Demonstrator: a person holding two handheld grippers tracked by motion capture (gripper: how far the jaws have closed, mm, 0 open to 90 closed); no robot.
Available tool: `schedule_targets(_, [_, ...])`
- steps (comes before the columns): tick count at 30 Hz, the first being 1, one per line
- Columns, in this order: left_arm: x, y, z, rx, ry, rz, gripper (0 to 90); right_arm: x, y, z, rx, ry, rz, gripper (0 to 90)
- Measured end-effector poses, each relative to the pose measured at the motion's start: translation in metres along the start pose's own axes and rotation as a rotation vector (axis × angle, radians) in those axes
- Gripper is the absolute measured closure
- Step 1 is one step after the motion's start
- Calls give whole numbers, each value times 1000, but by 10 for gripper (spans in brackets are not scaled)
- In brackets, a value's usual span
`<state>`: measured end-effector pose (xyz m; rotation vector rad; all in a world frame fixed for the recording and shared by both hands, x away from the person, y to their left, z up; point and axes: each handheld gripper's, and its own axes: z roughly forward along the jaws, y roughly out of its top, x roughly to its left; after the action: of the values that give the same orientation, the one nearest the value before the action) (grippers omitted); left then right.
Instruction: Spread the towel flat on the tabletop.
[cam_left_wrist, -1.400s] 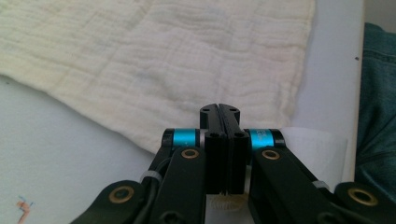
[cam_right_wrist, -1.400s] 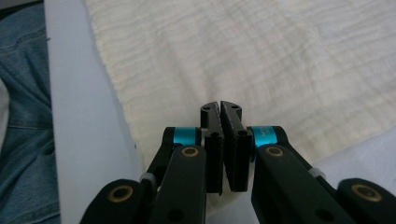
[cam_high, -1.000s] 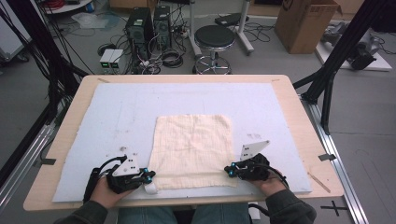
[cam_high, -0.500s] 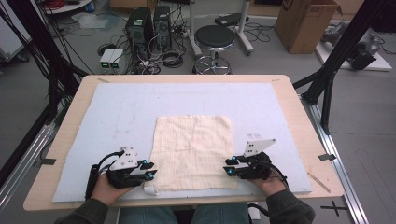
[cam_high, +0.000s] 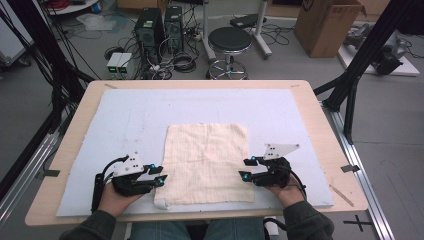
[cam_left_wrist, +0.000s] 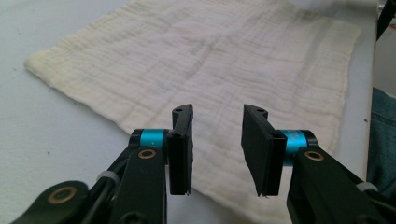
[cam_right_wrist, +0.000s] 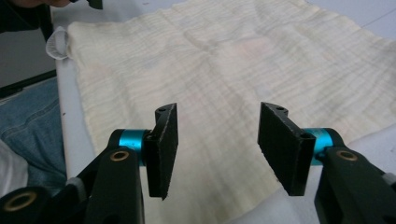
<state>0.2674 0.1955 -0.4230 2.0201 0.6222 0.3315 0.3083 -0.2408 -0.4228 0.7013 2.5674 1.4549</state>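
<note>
A cream-yellow cloth (cam_high: 207, 160) lies spread flat on the pale blue mat, its near left corner slightly curled. My left gripper (cam_high: 159, 175) sits at the cloth's near left edge, and its jaws have just been opening; in the left gripper view the left gripper (cam_left_wrist: 217, 140) stands open over the cloth (cam_left_wrist: 224, 60) with nothing pinched. My right gripper (cam_high: 246, 168) is at the near right edge, jaws also just opening. In the right gripper view the right gripper (cam_right_wrist: 217, 144) is open above the cloth (cam_right_wrist: 233, 70), which lies free beneath.
The blue mat (cam_high: 125, 115) covers a wooden table (cam_high: 325, 130). Beyond the far edge stand a stool (cam_high: 229, 42), computer towers (cam_high: 160, 25) with cables and a cardboard box (cam_high: 327, 25). Black frame legs (cam_high: 357, 75) rise at the right.
Both grippers went from shut on the cloth's near edge to open, letting it go. The cloth's near edge has settled flat on the mat. Neither hand has shifted much.
</note>
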Motion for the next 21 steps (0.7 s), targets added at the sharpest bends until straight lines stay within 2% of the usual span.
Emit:
schedule_targets(10, [4, 3, 1, -20, 24, -30, 576, -7, 4, 3, -14, -47, 27, 357])
schedule_targets(21, [9, 10, 0, -46, 42, -51, 529, -13, 11, 6, -13, -80, 28, 318])
